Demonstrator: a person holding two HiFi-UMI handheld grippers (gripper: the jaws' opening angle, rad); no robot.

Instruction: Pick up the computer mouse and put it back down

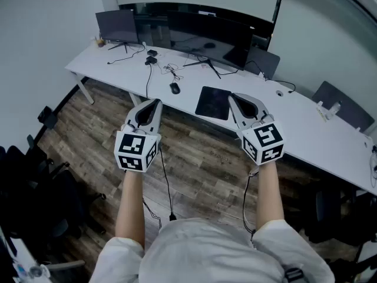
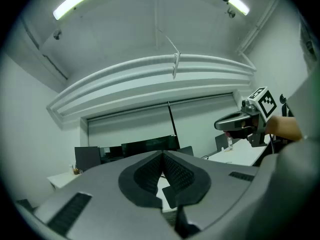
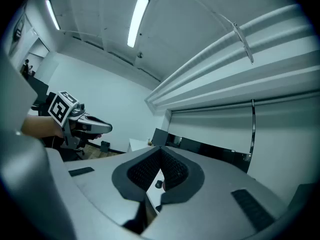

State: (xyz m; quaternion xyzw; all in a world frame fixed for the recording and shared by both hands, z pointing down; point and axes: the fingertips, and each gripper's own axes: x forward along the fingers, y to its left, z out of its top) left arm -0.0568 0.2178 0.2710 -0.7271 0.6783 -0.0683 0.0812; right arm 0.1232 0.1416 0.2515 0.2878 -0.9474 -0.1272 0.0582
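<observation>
Hovering level above the wood floor, short of the white counter, the left tongs are clenched on nothing. Ahead of them and a little toward the right tongs, the black computer mouse rests on the counter, well apart from both tools. Next to the mouse, on the side of the right tongs, lies a black mouse pad. The right tongs are held just short of that pad, likewise clenched and empty. Dark monitors stand along the counter's far edge.
</observation>
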